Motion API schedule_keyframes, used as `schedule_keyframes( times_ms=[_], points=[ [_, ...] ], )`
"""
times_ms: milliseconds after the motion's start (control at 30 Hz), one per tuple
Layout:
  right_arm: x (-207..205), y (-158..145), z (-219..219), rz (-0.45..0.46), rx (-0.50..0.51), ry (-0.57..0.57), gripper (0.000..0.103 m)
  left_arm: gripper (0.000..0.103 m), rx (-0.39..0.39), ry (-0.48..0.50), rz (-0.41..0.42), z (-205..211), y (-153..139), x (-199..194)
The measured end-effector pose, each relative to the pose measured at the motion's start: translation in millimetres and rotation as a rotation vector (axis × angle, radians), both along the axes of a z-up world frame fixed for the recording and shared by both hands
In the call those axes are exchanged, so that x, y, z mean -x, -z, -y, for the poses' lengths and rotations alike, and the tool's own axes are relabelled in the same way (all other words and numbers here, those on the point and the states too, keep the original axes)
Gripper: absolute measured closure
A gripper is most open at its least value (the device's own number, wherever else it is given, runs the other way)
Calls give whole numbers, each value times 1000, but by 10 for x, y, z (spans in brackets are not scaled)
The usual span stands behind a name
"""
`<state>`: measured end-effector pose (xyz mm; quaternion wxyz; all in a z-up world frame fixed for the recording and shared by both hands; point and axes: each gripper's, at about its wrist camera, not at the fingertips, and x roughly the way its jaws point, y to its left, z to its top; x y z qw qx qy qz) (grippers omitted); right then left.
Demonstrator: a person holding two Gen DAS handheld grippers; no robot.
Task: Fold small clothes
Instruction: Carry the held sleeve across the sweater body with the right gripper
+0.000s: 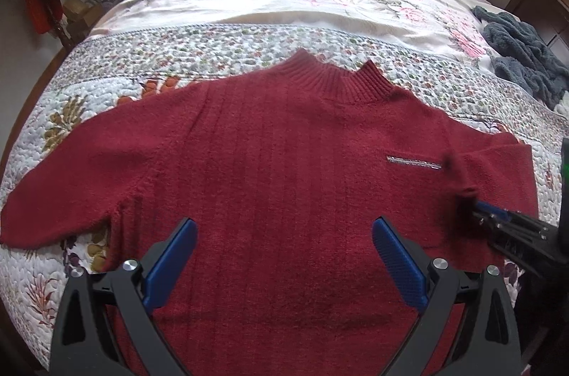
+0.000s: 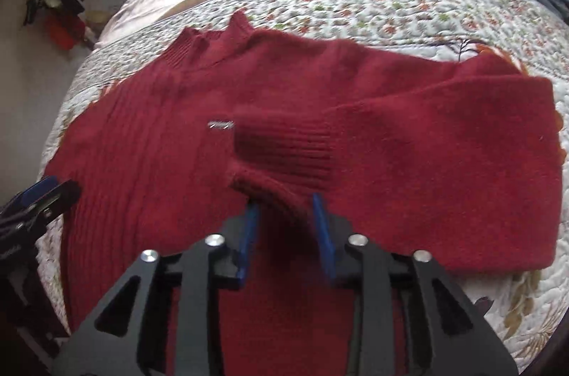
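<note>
right wrist view: right gripper (image 2: 286, 205) pinches the sweater (image 2: 149, 162) cuff (image 2: 281, 152); left gripper (image 1: 284, 233) hovers spread above it.

I see the sweater (image 1: 270, 162) flat on the quilt (image 1: 220, 45), right sleeve (image 2: 444, 127) folded across its chest, blanket (image 1: 522, 56) far right.

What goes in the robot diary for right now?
right gripper shut on sleeve cuff | left gripper open over red sweater
</note>
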<state>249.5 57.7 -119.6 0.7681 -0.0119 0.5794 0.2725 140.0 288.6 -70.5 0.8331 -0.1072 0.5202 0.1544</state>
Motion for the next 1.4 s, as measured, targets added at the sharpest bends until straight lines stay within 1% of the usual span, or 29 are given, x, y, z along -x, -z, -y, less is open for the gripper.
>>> schedule_keyframes(
  times_ms=[67,133,233,267,367,400,433,467,500,567,600,633,667,733,767,867,967,1067,1133,1267,1333,1400],
  points=[
    [64,-78,125,-13,-60,2,62,4,20,14,-4,48,28,-35],
    [121,-167,273,-7,-91,19,63,4,56,34,-14,133,83,-87],
    [213,-288,603,25,-93,76,62,5,144,67,-37,290,183,-207],
    [229,-310,682,30,-97,90,62,5,184,79,-47,361,220,-260],
    [329,-394,1057,47,-111,156,62,7,355,116,-65,592,353,-450],
    [342,-398,1137,52,-110,171,62,7,399,122,-75,668,401,-514],
    [374,-415,1230,58,-106,187,62,9,439,125,-85,726,454,-577],
    [390,-425,1286,62,-104,197,62,14,485,124,-103,788,524,-649],
    [421,-435,1371,66,-106,211,62,16,516,121,-123,850,596,-710],
    [480,-441,1516,69,-112,239,62,25,559,103,-167,921,722,-805],
    [510,-441,1569,71,-115,247,62,28,581,84,-189,955,804,-859],
    [535,-439,1608,74,-115,255,62,39,584,76,-196,976,837,-887],
    [552,-437,1644,76,-111,263,62,54,576,69,-200,998,852,-918],
    [595,-416,1723,77,-104,278,61,69,552,61,-200,1036,838,-962],
    [606,-402,1758,75,-101,285,61,80,550,55,-194,1031,821,-977],
    [600,-370,1794,68,-96,302,61,85,561,41,-150,970,716,-965],
    [565,-358,1822,62,-96,313,61,87,549,44,-64,856,498,-875],
    [498,-358,1815,59,-104,323,61,88,507,23,5,660,292,-761],
    [440,-357,1809,51,-120,334,59,88,471,10,46,474,154,-675],
    [301,-346,1760,32,-141,349,56,89,417,-25,97,61,-20,-523],
    [230,-332,1719,17,-150,349,53,89,397,-48,109,-155,-70,-464],
    [120,-306,1626,-1,-162,345,52,89,373,-66,115,-308,-94,-419]
  ],
)
